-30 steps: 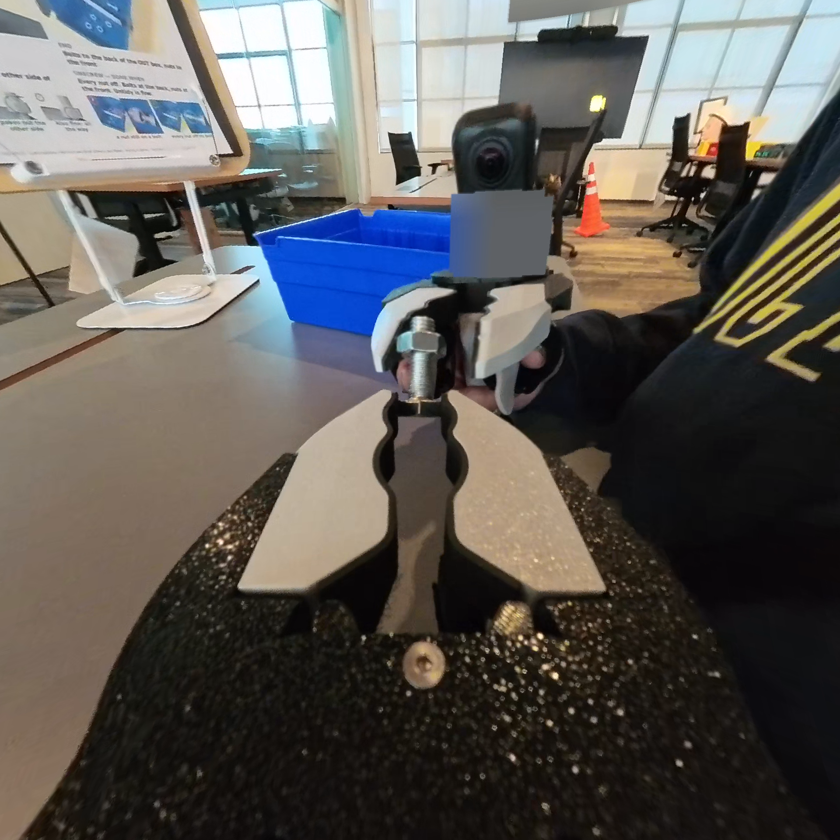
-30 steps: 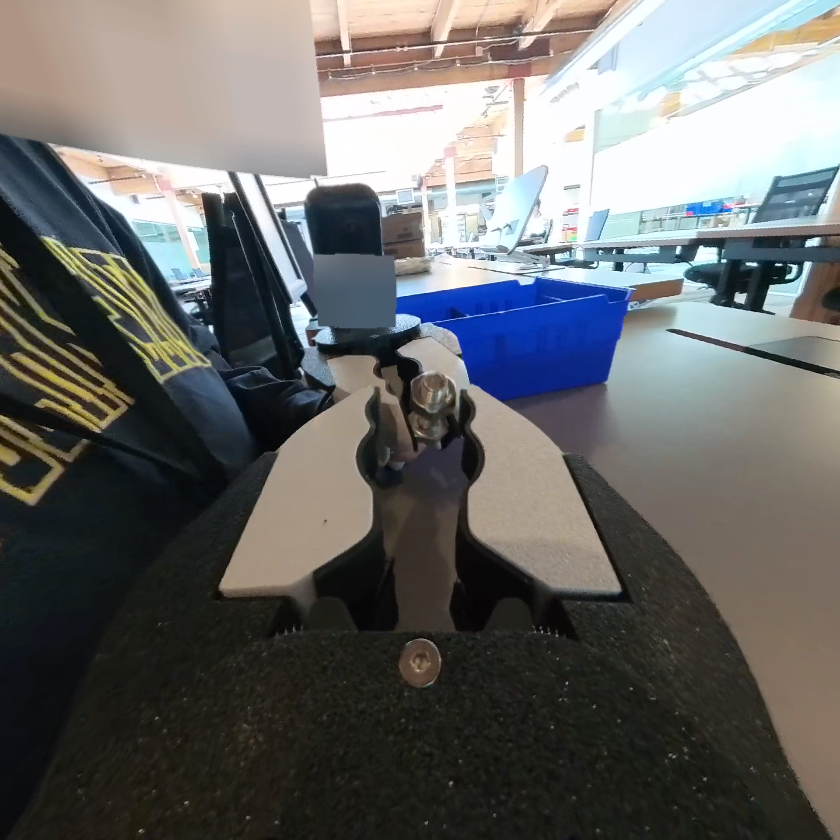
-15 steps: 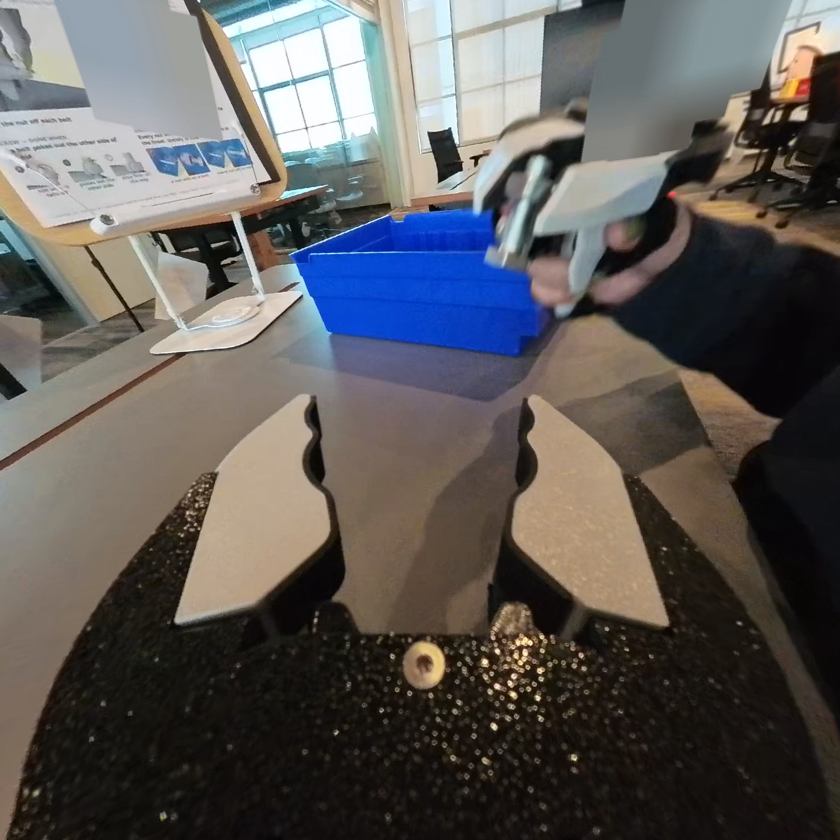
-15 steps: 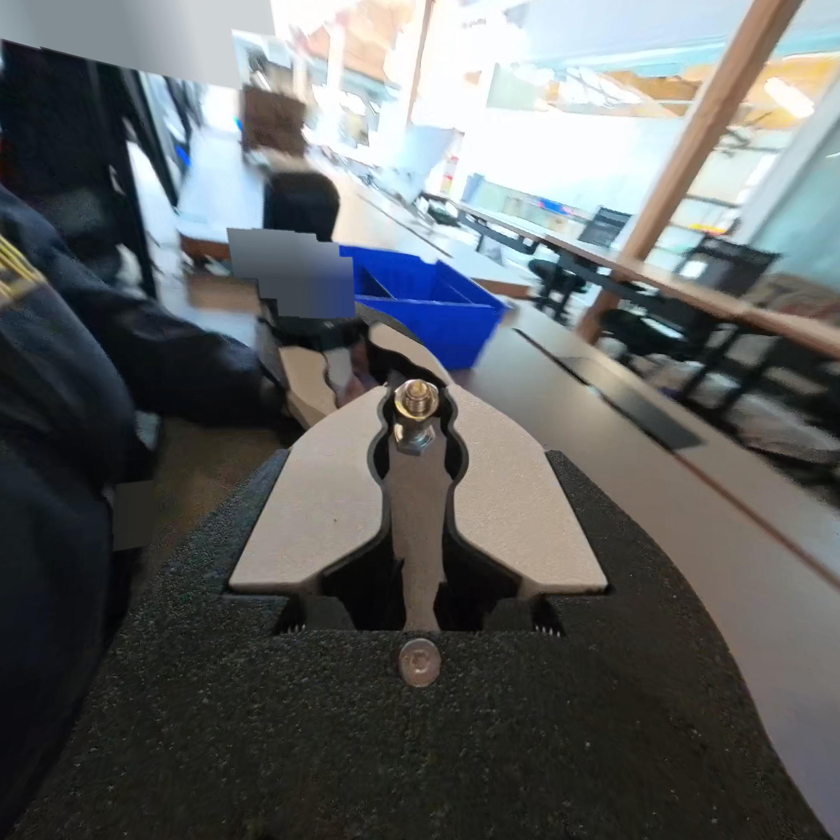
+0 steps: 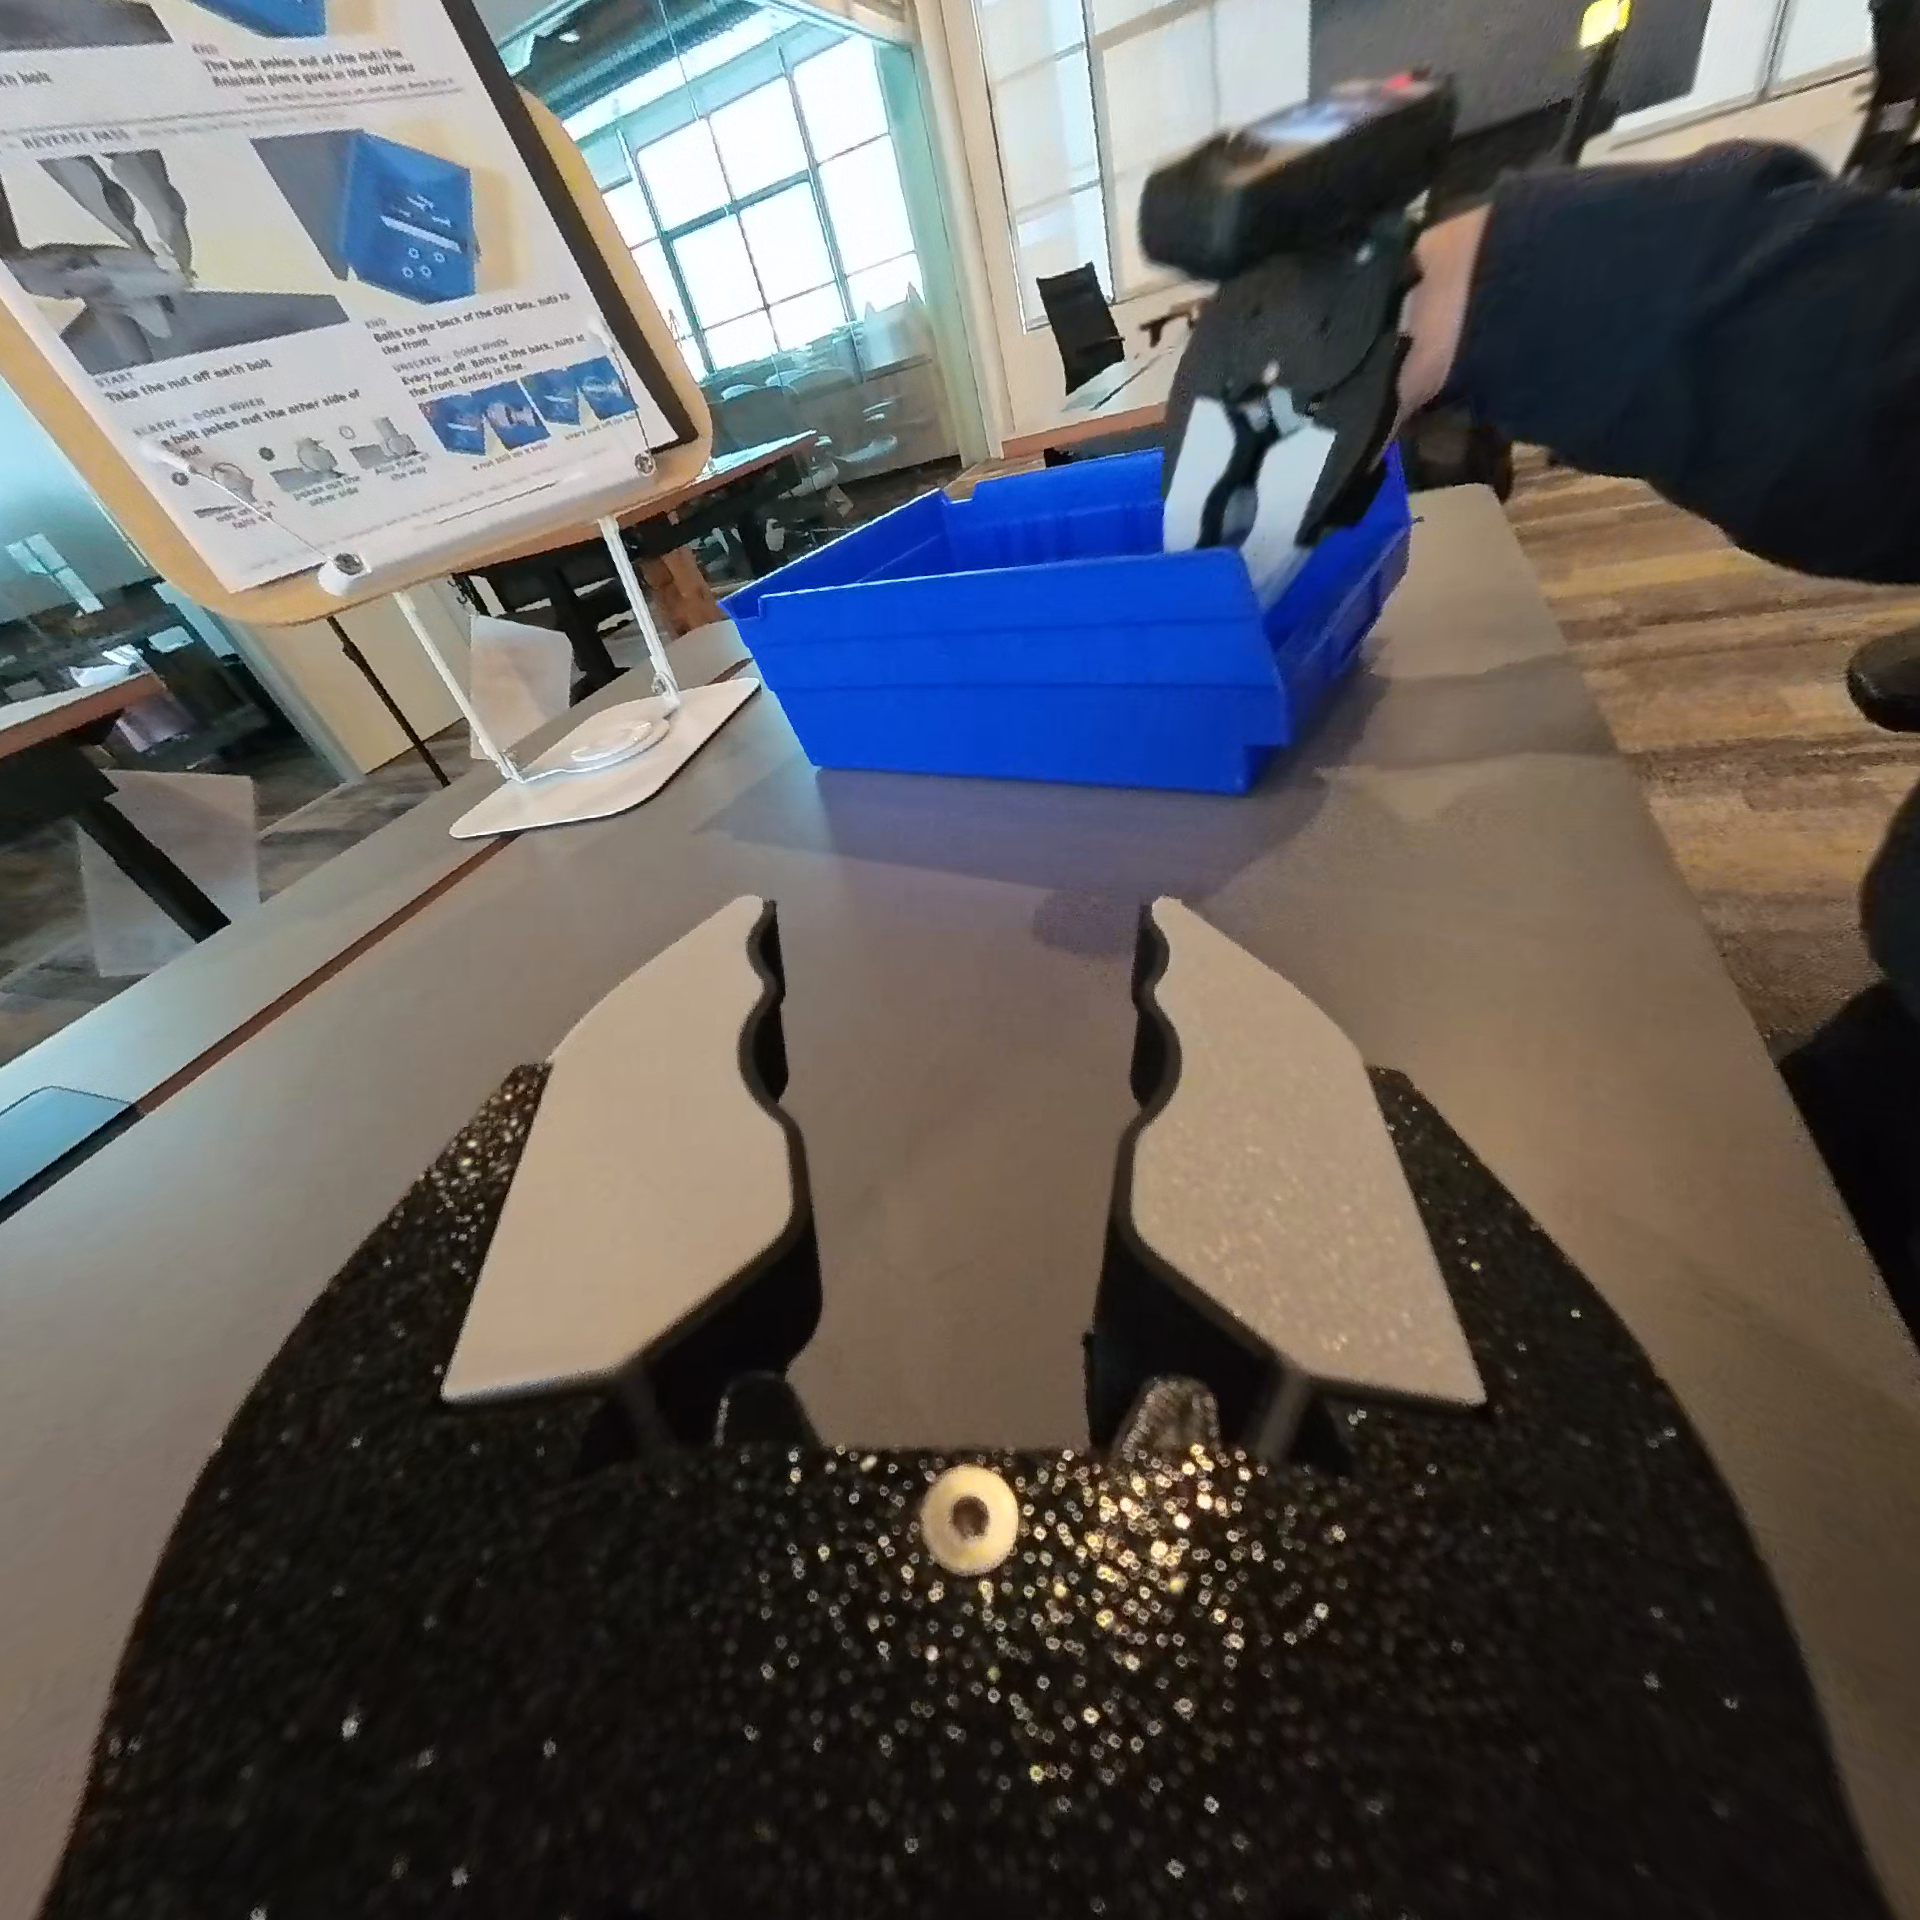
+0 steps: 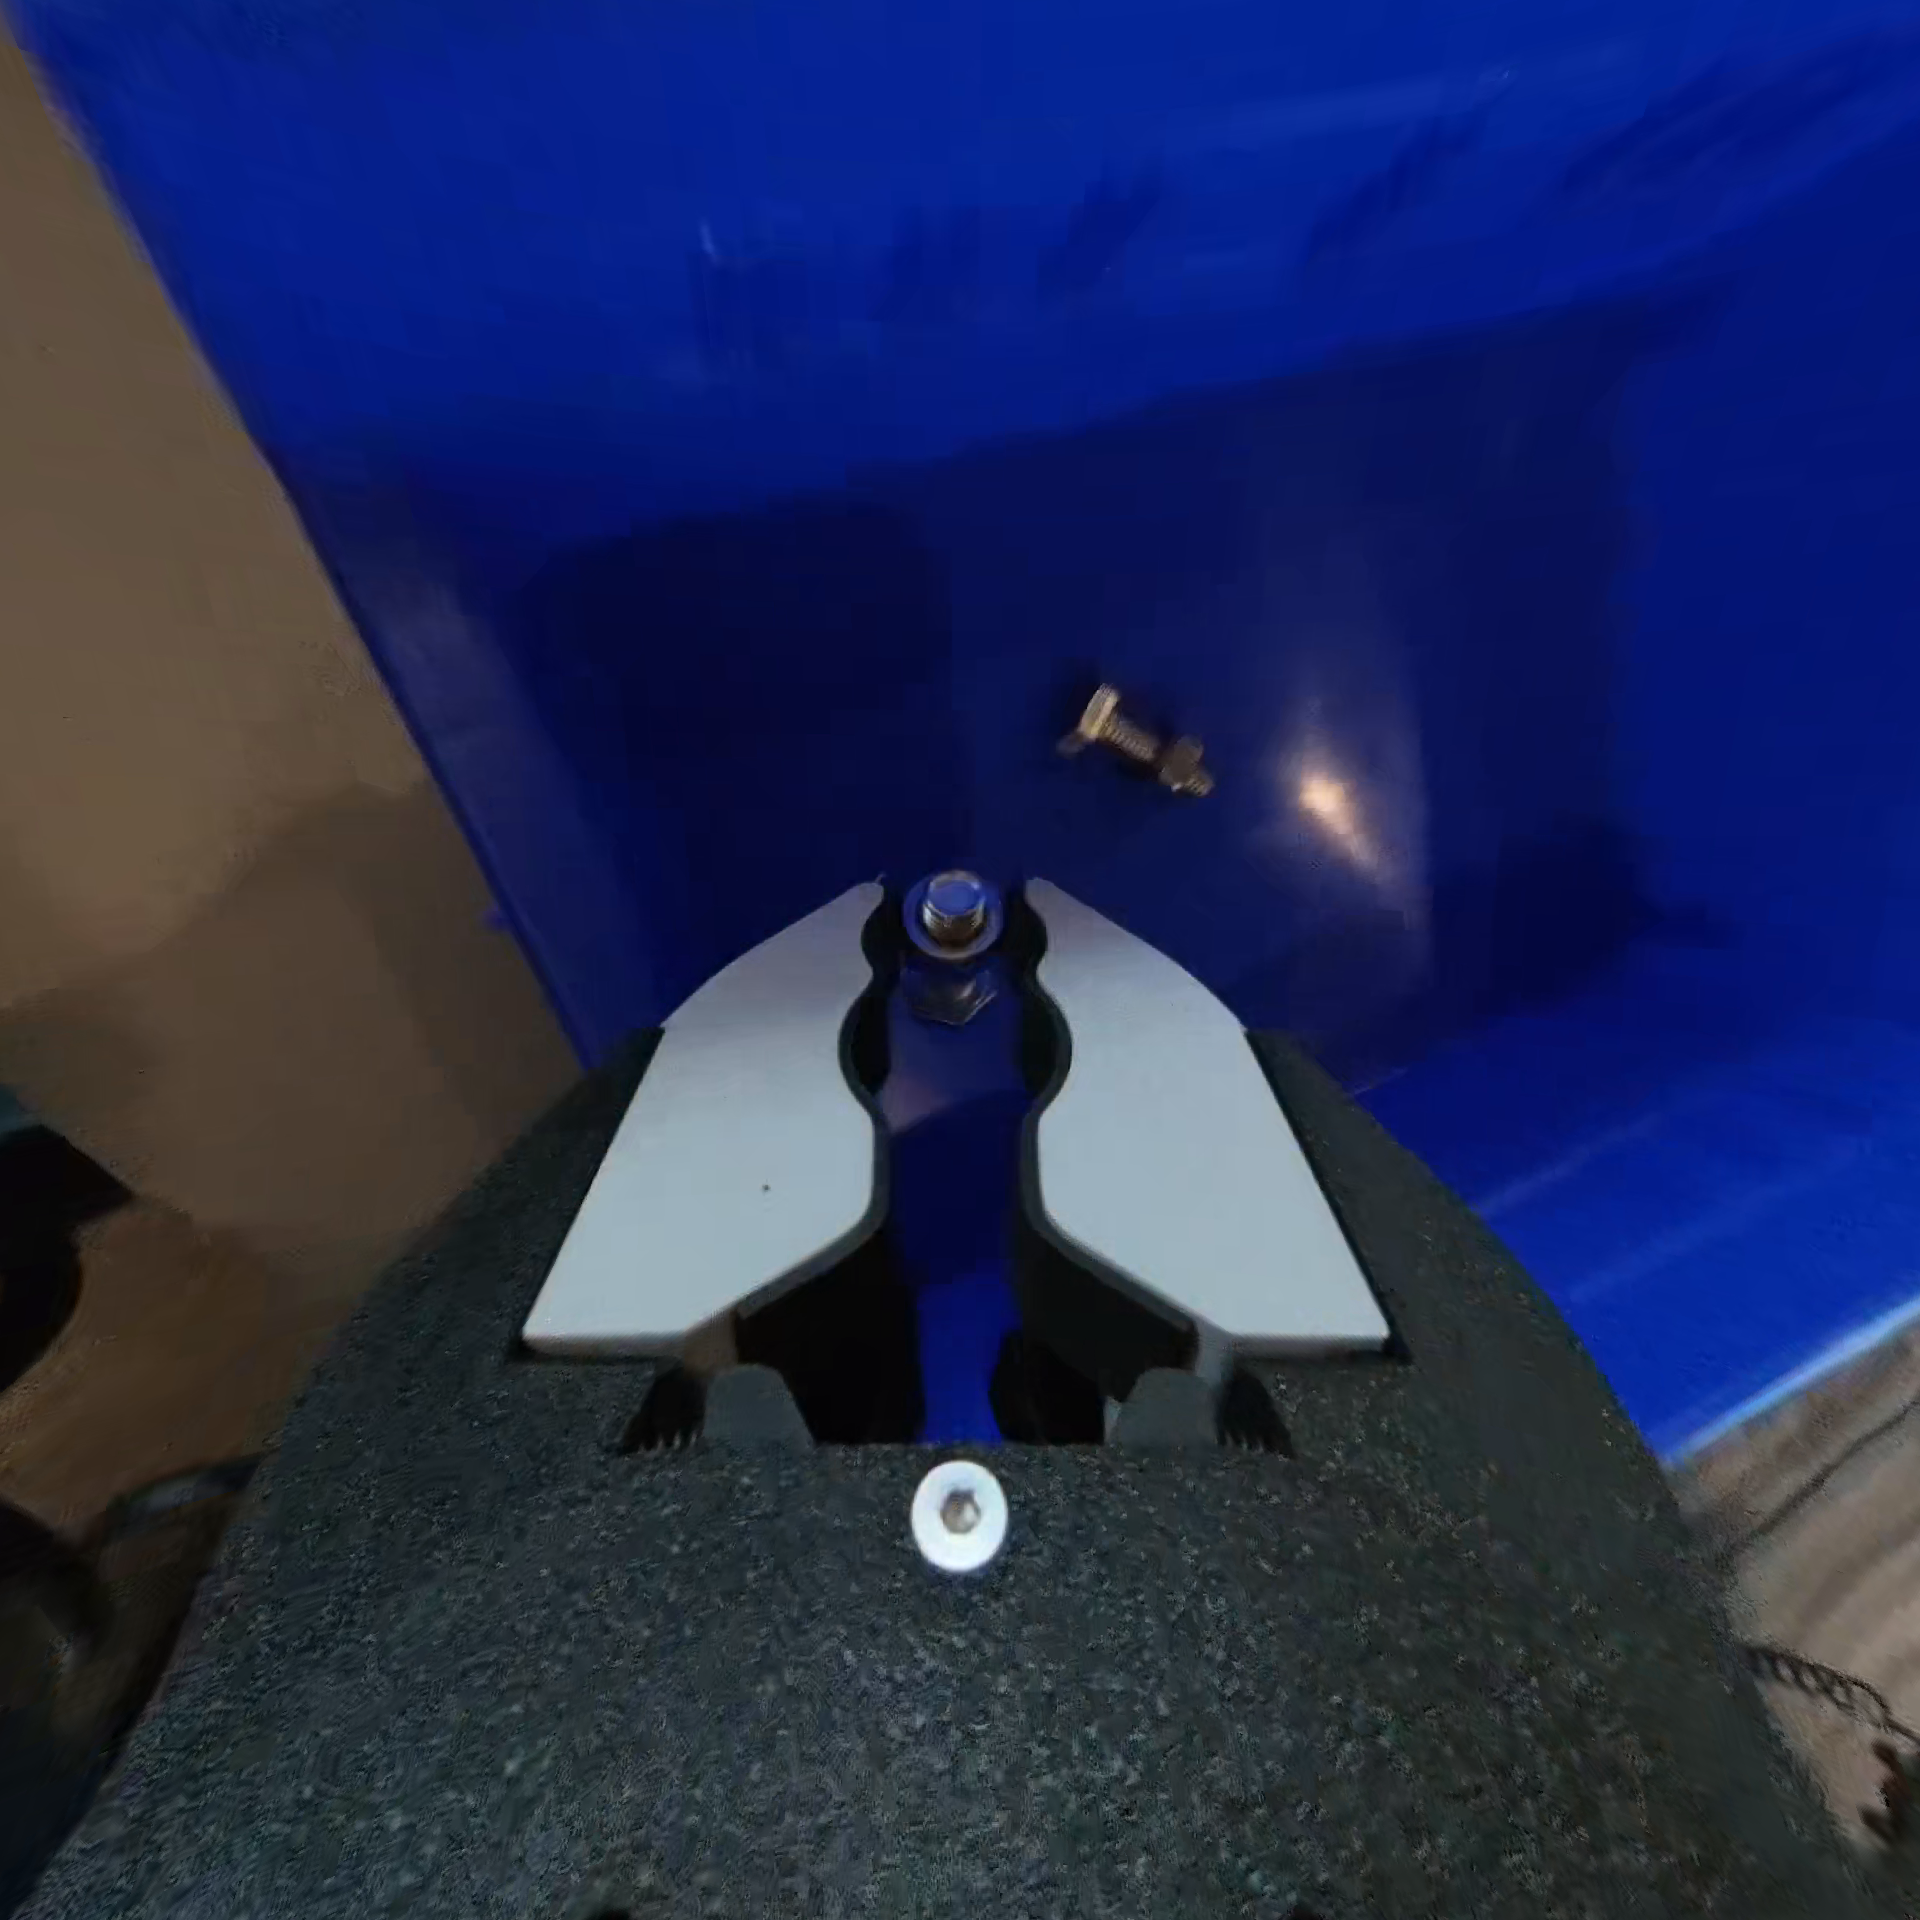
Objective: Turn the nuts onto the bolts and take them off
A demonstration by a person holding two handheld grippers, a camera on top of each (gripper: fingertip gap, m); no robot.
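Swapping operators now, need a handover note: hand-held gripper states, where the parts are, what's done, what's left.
Left hand-held gripper: open, empty, over the grey table.
Right hand-held gripper: shut on a bolt with nut, lowered inside the blue bin.
Second bolt with nut lies on the bin floor, ahead and to the right.
Done: held bolt has its nut threaded on.
Left: release it in the bin. No other loose parts in view.

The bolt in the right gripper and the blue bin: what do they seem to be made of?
The bolt, held in the right gripper, looks like bare silvery metal, probably steel: it glints and shows a hex head. The blue bin seems to be moulded plastic with a smooth, slightly glossy finish: uniform colour, stepped rim, and a bright highlight on its inside.
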